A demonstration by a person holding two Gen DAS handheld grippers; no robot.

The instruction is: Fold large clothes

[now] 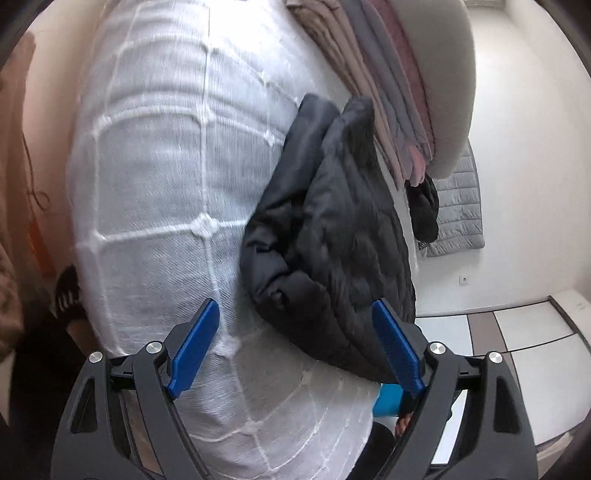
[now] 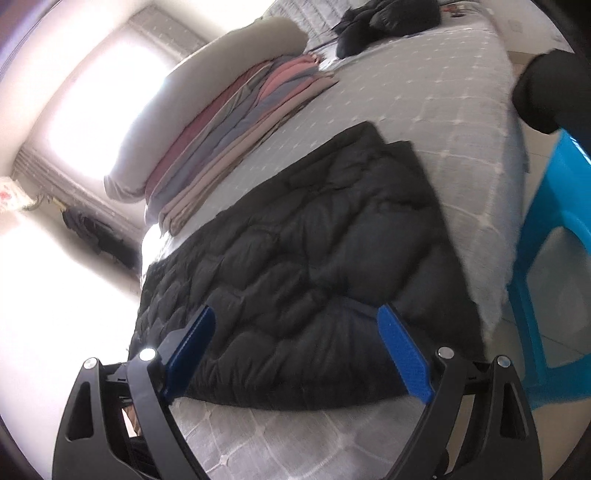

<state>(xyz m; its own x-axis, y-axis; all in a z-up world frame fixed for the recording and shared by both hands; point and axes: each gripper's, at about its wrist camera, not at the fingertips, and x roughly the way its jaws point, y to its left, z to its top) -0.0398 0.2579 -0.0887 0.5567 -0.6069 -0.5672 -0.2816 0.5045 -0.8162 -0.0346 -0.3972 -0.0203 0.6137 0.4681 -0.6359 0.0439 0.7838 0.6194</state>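
We see a black quilted down jacket (image 2: 295, 258) lying folded on a bed covered by a white grid-stitched bedspread (image 2: 424, 110), close to the bed's near edge. Our right gripper (image 2: 297, 354) hovers at that near edge with its blue fingers (image 2: 404, 360) spread wide and nothing between them; the jacket's near hem fills the gap beyond the tips, though we cannot tell whether either finger touches the fabric. In the left wrist view the same jacket (image 1: 332, 240) shows as a bunched dark mass on the bedspread (image 1: 155, 166), with our left gripper (image 1: 295, 343) also wide apart and holding nothing, its right finger (image 1: 397, 350) just beside the jacket's edge and its left finger over bare bedspread.

Beyond the jacket, a stack of folded clothes (image 2: 236, 140) in pink, grey and beige lies on the bed against a long pale bolster pillow (image 2: 207, 92). At the far end of the bed sits a heap of dark garments (image 2: 380, 26). To the right of the bed stands a blue plastic stool (image 2: 554, 240). A grey quilted garment (image 1: 458, 206) shows near the white wall in the left view.
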